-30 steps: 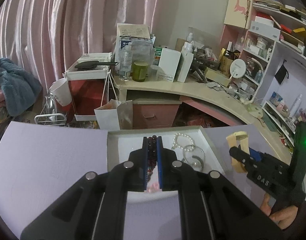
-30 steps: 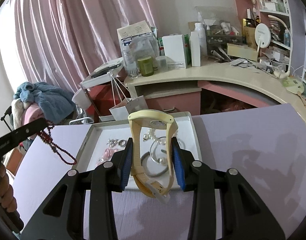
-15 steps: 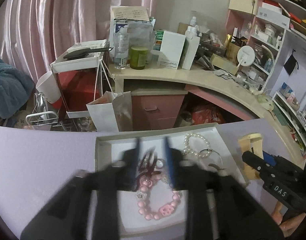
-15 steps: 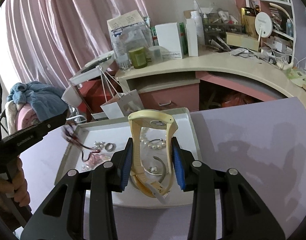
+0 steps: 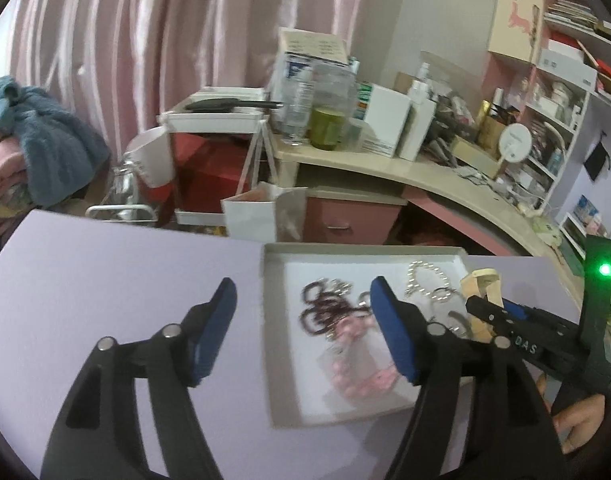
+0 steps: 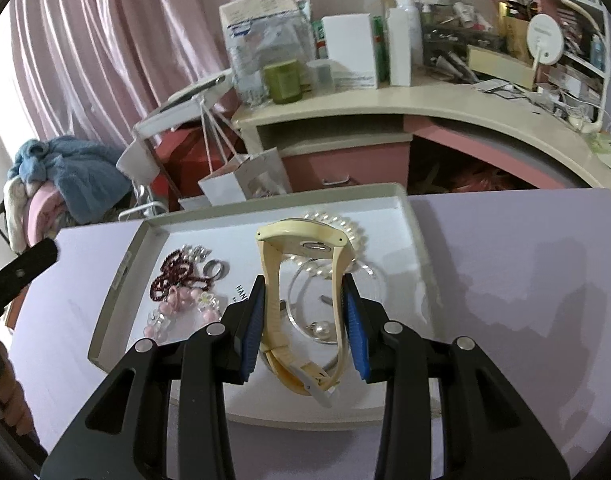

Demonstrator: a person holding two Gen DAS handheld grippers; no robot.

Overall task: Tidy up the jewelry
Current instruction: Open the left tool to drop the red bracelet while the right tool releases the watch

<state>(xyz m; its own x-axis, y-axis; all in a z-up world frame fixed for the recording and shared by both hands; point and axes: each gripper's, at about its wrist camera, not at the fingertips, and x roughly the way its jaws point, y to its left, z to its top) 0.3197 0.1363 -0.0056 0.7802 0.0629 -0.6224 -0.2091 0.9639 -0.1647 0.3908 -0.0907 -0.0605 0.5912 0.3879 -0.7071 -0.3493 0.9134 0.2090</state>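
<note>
A shallow white tray [image 6: 121, 276] [image 5: 275, 280] lies on the lilac table. In it are a dark red bead string [image 6: 173, 274] [image 5: 325, 310], a pink bead bracelet [image 6: 177, 304] [image 5: 361, 376], a silver ring [image 6: 217, 269], a pearl bracelet [image 6: 355, 232] [image 5: 427, 276] and a clear bangle [image 6: 301, 316]. My left gripper [image 5: 305, 332] is open and empty over the tray's left edge. My right gripper [image 6: 304, 316] is shut on a cream wristwatch [image 6: 305, 248] held above the tray's middle; it also shows in the left wrist view [image 5: 481, 292].
Beyond the table's far edge are a curved desk [image 6: 445, 104] crowded with boxes and bottles, a white paper bag [image 6: 241, 180], a red cart [image 5: 209, 168] and a blue blanket pile [image 6: 69, 172]. Shelves [image 5: 561, 80] stand at the right.
My left gripper opened and let the dark red bead string fall into the tray, then drew back to the left. My right gripper has moved over the tray with the watch.
</note>
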